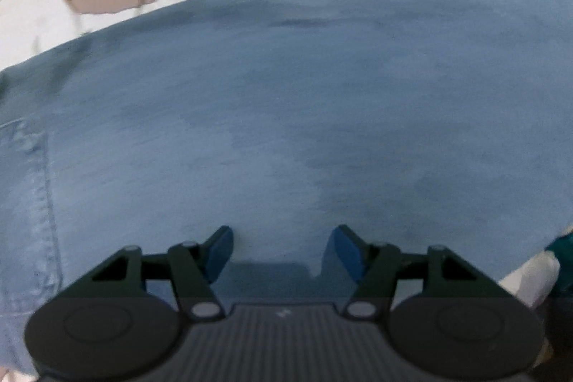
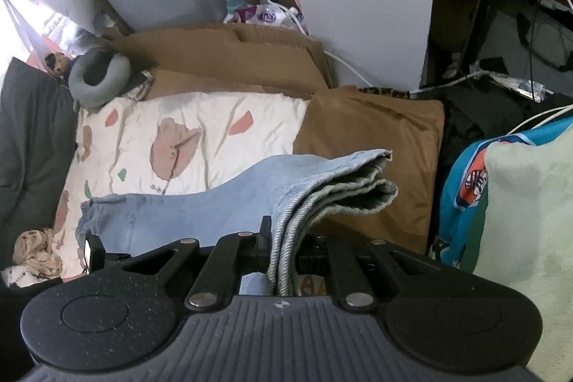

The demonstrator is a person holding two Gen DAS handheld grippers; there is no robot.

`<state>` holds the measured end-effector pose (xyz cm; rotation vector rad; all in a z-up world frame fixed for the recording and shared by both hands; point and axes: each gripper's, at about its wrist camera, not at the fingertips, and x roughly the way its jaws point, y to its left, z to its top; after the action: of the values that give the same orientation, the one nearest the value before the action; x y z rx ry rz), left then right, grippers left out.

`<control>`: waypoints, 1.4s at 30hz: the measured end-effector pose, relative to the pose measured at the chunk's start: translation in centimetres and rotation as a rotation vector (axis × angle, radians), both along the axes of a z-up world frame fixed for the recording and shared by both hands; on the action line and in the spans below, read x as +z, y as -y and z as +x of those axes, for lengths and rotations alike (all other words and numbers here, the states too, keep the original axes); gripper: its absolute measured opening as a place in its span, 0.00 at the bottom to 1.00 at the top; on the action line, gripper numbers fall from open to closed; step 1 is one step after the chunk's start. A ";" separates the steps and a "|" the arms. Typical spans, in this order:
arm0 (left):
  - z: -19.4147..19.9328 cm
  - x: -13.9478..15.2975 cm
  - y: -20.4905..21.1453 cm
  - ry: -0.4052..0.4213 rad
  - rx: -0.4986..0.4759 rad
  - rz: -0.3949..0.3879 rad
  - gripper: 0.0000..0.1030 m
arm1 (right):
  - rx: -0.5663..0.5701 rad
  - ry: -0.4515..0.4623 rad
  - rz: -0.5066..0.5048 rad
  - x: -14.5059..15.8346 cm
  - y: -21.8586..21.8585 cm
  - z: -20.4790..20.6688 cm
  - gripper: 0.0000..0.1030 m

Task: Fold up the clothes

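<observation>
Light blue jeans fill most of the left wrist view, spread flat on a bed. My left gripper hovers just over the denim, open, with nothing between its blue fingertips. In the right wrist view the jeans are folded into several layers, and one end is lifted off the bed. My right gripper is shut on that layered edge, which hangs down between its black fingers. The frayed leg hems stick out past the grip to the right.
A white sheet with pink flower prints covers the bed. A brown pillow lies at its head, with cardboard and a grey neck pillow behind. A pale green cloth and a teal garment pile up at the right.
</observation>
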<state>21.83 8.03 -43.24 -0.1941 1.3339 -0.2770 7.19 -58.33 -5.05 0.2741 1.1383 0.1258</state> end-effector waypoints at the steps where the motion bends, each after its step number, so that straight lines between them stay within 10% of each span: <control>1: 0.0 -0.3 0.3 0.004 -0.012 -0.001 0.64 | 0.002 -0.010 -0.001 -0.3 -0.1 0.2 0.08; 34: 12.2 -2.1 2.5 0.169 0.031 0.094 0.55 | 0.108 -0.157 -0.035 -2.6 -5.8 3.4 0.08; 42: 11.5 -2.7 2.6 0.192 -0.012 0.100 0.09 | 0.099 -0.153 -0.014 -3.3 -5.4 3.1 0.08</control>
<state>33.36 5.41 -45.90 -0.0730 1.1559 -0.2326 10.28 -52.88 -8.37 0.2176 1.3048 0.1861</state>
